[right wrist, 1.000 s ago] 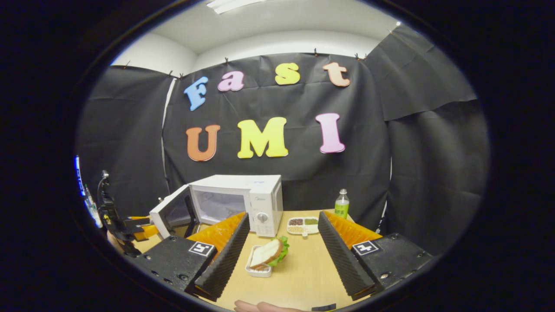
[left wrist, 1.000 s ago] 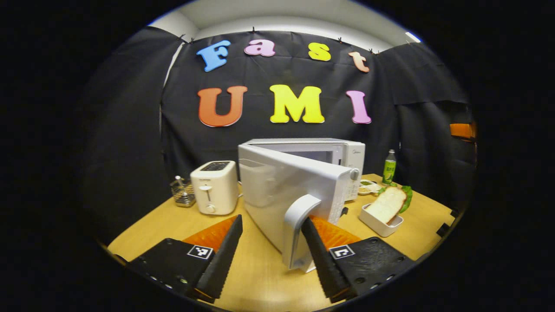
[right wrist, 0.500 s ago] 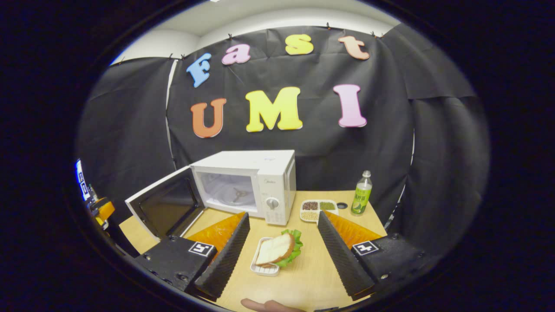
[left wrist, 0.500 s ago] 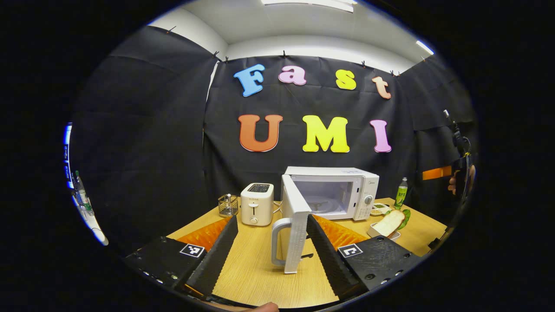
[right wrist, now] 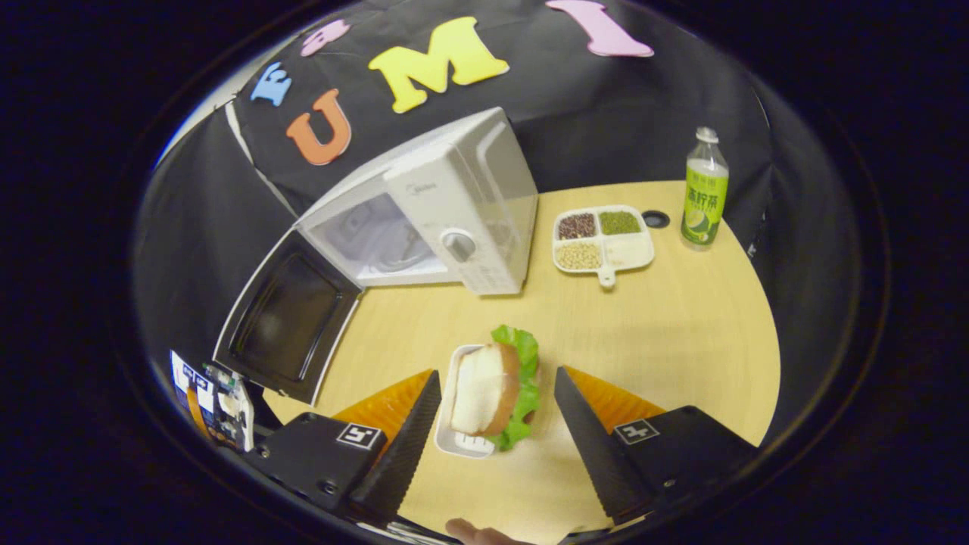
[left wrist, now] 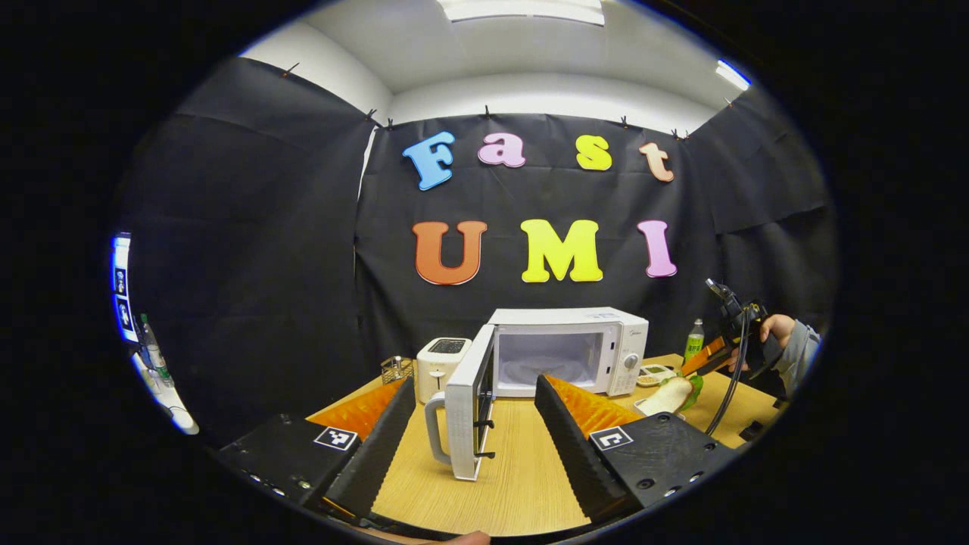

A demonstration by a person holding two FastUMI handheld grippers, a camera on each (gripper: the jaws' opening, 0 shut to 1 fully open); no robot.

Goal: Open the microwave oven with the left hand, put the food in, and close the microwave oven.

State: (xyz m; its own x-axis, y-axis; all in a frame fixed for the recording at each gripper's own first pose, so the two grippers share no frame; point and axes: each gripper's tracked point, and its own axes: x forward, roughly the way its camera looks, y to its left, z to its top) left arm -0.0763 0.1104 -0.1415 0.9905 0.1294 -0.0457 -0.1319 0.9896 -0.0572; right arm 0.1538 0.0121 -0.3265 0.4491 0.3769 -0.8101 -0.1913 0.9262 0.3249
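Observation:
The white microwave stands at the back of the table with its door swung wide open and its cavity bare. My left gripper is open, and the door with its handle shows between the fingers, touched by neither. In the right gripper view, the sandwich with lettuce lies in a small white dish. My right gripper is open and tilted down over it, one finger on each side. That gripper, held by a hand, also appears above the sandwich in the left gripper view.
A white toaster and a wire basket stand left of the microwave. A divided tray of beans and a green bottle sit to its right. The wooden table has bare room right of the dish.
The microwave door swung from partly open to wide open while my left gripper drew back from its handle. My right gripper dropped forward and tilted down over the sandwich dish.

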